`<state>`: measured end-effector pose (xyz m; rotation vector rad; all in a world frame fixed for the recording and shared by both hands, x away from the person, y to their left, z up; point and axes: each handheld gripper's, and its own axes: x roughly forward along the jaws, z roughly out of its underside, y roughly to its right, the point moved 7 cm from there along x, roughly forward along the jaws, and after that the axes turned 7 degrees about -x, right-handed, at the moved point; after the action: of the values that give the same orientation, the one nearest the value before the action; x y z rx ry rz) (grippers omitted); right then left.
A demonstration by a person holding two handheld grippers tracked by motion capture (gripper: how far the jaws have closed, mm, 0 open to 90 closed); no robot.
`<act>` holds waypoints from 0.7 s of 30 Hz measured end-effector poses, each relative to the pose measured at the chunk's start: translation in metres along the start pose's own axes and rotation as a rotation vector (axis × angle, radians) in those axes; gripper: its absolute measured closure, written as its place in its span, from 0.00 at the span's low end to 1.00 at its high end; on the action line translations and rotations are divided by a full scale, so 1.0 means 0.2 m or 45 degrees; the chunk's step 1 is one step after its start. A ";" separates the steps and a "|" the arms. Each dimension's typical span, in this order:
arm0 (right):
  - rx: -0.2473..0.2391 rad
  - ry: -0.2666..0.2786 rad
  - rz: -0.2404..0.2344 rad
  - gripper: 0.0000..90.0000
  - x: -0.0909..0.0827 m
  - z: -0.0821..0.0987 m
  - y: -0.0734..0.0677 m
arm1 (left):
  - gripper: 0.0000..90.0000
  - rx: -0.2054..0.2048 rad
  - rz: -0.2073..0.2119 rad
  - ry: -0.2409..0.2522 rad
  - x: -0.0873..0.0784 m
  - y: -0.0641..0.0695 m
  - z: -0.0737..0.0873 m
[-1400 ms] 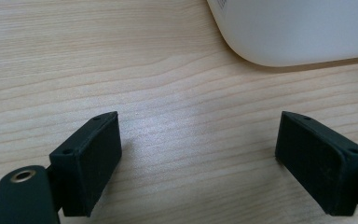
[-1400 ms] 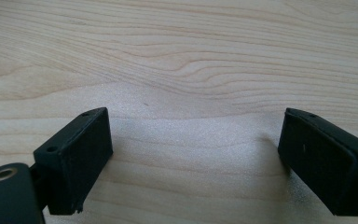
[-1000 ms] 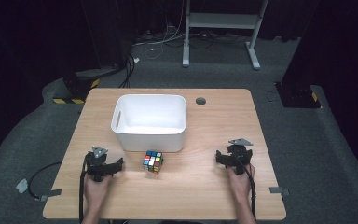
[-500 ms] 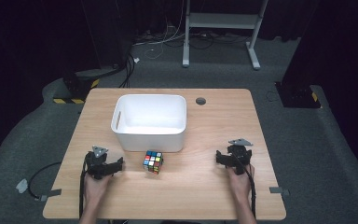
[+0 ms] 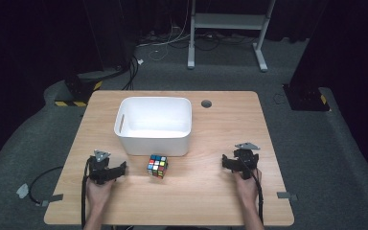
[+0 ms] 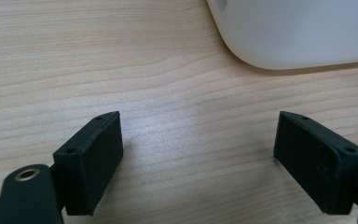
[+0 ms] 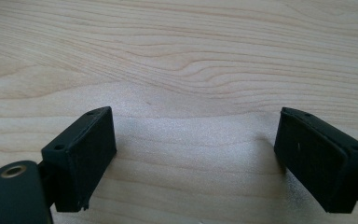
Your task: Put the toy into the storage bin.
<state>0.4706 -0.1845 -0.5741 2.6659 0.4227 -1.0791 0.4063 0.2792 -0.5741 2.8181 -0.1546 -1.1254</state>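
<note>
So the biggest thing here is the wooden table (image 5: 220, 124), light grain, rounded corners, with a small round cable hole (image 5: 206, 103) toward its far edge. I'll use the white bin (image 5: 154, 125) as the reference point for everything else, since it's the obvious landmark: a rectangular tub with a handle slot in its left wall, sitting a bit left of the table's middle and looking empty from above.

Just in front of the bin's near wall, close but not touching as far as I can tell, sits the puzzle cube (image 5: 157, 166), the colourful twisty kind, turned a little so a corner points toward the person. Nothing is holding it.

The left gripper (image 5: 121, 167) rests on the table in front of the bin's near-left corner, off to the left of the cube and aimed roughly at it, with a gap between them. In the left gripper view its jaws stand fairly wide with only bare wood between them, and the bin's rounded corner (image 6: 298, 32) shows at the top right. Those jaws have just been closing a touch, on nothing.

The right gripper (image 5: 235, 159) is well off to the right of the bin, nearer the person's edge of the table. In the right gripper view its jaws are spread wide too, nothing but wood grain between them.
</note>
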 end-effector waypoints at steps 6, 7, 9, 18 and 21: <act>0.000 0.000 0.000 0.14 0.00 0.00 0.00 | 0.19 -0.024 0.025 -0.003 -0.03 -0.01 0.00; 0.000 0.000 0.000 0.14 0.00 0.00 0.00 | 0.19 -0.024 0.025 -0.003 -0.03 -0.01 0.00; 0.000 0.000 0.000 0.14 0.00 0.00 0.00 | 0.18 -0.029 0.034 0.006 -0.05 -0.01 0.00; -0.003 0.002 -0.002 0.15 0.00 0.00 0.00 | 0.18 -0.001 0.039 0.001 -0.07 0.03 0.02; -0.005 0.002 -0.001 0.15 0.00 0.00 0.00 | 0.18 0.013 0.042 -0.004 -0.07 0.05 0.02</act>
<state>0.4705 -0.1845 -0.5740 2.6634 0.4256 -1.0749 0.3935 0.2709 -0.5657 2.8120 -0.2069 -1.1253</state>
